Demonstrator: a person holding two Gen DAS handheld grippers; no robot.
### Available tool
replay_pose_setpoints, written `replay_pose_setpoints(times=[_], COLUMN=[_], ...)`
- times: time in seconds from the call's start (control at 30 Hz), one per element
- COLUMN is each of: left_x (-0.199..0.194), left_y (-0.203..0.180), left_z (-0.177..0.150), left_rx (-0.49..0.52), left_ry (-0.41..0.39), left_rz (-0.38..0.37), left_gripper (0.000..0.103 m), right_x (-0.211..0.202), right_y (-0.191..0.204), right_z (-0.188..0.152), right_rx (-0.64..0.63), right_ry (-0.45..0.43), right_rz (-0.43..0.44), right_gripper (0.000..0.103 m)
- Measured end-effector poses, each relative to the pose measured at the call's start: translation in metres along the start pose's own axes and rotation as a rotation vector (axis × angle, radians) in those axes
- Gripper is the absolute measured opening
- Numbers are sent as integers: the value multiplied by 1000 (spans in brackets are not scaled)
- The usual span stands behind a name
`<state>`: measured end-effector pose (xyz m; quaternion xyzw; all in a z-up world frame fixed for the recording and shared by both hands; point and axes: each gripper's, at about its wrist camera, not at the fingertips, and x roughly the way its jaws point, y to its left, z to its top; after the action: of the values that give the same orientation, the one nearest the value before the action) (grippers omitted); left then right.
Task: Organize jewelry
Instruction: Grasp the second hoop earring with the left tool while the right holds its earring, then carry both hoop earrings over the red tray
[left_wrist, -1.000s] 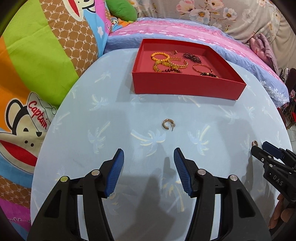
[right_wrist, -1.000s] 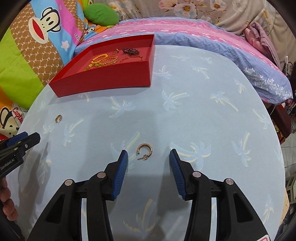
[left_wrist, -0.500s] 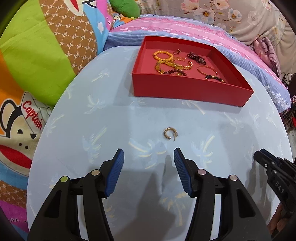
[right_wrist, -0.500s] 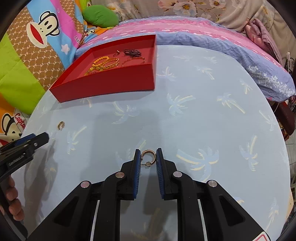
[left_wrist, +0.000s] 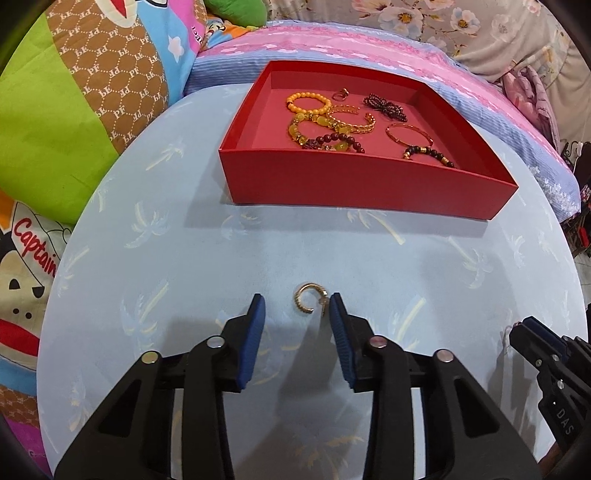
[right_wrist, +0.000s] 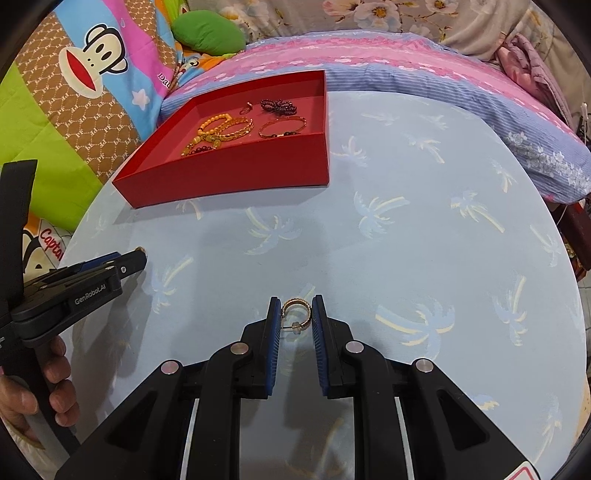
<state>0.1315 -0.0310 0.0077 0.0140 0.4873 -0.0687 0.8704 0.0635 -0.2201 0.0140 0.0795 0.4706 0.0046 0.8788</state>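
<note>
On the pale blue palm-print table (left_wrist: 155, 258) sits a red tray (left_wrist: 362, 184) holding beaded bracelets (left_wrist: 317, 122). The left claw (left_wrist: 295, 310) is spread wide around a gold hoop earring (left_wrist: 308, 303) lying between its tips. The right claw (right_wrist: 295, 317) is closed on a second hoop earring (right_wrist: 299, 314), pinched between both pads.

Left hand-held gripper (left_wrist: 295, 310) jaws spread wide; right hand-held gripper (right_wrist: 295, 314) jaws nearly closed
</note>
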Motion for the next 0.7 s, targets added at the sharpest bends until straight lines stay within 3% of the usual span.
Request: replay_pose_setpoints(times=[0.2,0.5,0.7], left_x=[2,-6,-29], left_y=[-5,-11,-20], left_z=[3,-2,5], left_rx=[26,40,65], left_ry=[-3,17,-22], left_rz=[9,-23,-43], left_gripper=[18,18,18], right_x=[2,-5,-17], right_y=[3,8,18], right_z=[-1,1,17], right_rx=[-10,-16,-30], right_ry=[6,0,-35], right_rz=[8,30,66], right_gripper=[16,16,16])
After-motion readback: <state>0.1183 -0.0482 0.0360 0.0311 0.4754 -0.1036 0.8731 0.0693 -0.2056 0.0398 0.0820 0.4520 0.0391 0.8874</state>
